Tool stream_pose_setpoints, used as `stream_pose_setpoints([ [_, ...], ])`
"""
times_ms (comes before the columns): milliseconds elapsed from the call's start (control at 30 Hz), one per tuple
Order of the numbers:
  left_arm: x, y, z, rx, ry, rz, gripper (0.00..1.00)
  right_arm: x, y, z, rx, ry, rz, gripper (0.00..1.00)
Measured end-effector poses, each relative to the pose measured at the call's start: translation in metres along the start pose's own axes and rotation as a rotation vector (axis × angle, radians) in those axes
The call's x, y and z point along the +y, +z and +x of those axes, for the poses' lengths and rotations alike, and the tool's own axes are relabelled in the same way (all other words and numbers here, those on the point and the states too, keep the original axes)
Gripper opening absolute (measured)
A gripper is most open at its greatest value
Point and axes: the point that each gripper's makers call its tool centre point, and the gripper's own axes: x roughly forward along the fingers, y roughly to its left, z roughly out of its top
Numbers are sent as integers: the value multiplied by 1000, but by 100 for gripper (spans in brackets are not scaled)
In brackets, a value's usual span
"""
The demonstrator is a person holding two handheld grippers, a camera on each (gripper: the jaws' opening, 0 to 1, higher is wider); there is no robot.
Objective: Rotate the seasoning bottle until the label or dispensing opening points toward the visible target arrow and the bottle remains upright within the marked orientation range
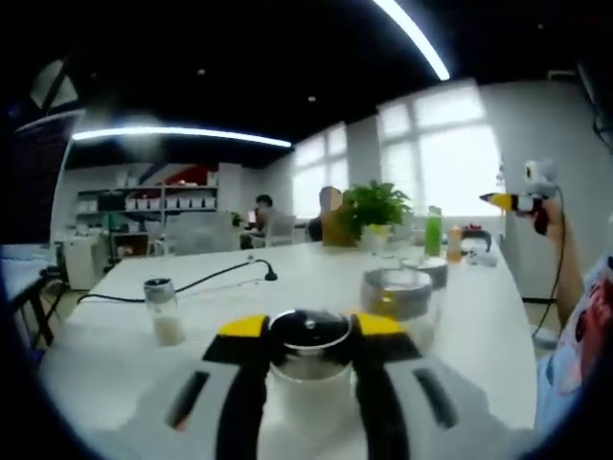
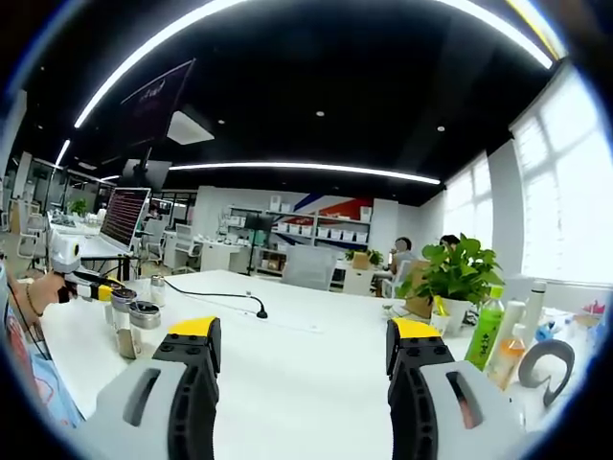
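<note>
1. in my left gripper view, the left hand-held gripper pinches the seasoning bottle, one yellow-tipped jaw pressed on each side just below its dark cap.
2. the bottle stands upright on the white worktop, close to the near edge; i cannot make out its label or opening from here.
3. a second small shaker jar with a metal cap stands apart to the left on the worktop, and a black cable trails behind it.
4. a round metal tin sits just beyond the held bottle to the right; further back are a potted plant and a green bottle.
5. in my right gripper view, the right hand-held gripper is spread wide with nothing between its jaws, held above the worktop.
6. at the left of that view i see the left hand-held gripper in a hand, by small jars.
</note>
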Motion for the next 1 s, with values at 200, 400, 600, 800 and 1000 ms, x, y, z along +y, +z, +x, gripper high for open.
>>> stream_pose_setpoints([
  [200, -3, -13, -6, 14, 15, -2, 35, 3, 0, -1, 0, 11, -1, 71],
  [400, -4, -12, -7, 8, 20, 17, 35, 8, 0, 0, -2, 32, 11, 71],
  [600, -8, -22, -7, 26, 11, 7, 35, 9, 0, 1, -1, 33, 12, 71],
  [800, -13, -19, -8, 21, 0, 6, 35, 13, 0, 2, -2, 55, 27, 71],
  [1000, -14, -18, -8, 1, -1, 10, 35, 18, -1, 3, 5, 72, 32, 71],
])
